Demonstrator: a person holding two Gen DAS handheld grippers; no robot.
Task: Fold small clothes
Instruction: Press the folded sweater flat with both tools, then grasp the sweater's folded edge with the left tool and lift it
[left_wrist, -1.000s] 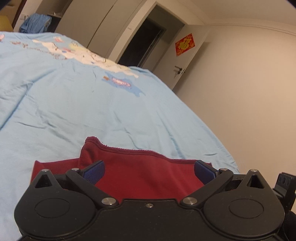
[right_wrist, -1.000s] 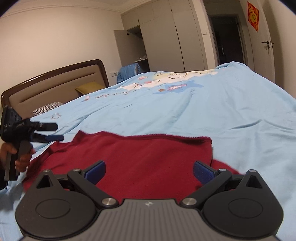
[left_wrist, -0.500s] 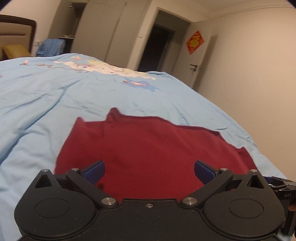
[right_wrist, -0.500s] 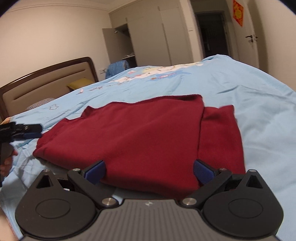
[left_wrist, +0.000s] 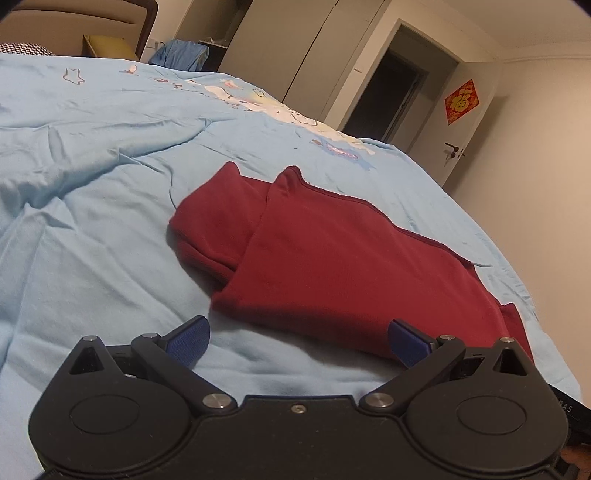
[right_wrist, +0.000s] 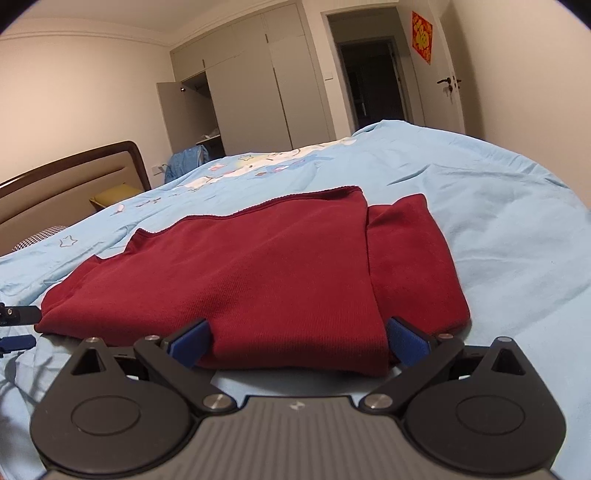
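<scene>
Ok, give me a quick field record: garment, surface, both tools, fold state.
garment: dark red garment, lying flat
surface: light blue bedspread
fold state: one layer folded over; a narrower part sticks out at one side
left tool: open, empty, at the garment's near edge
right tool: open, holding nothing, fingers either side of the near edge

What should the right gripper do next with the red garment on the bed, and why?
Probably ease the right gripper forward and close on the near folded edge of the red garment. Both grippers are open and hold nothing, the cloth lies flat on the blue bedcover, and that thick edge sits between the right fingers, ready for another fold.
</scene>
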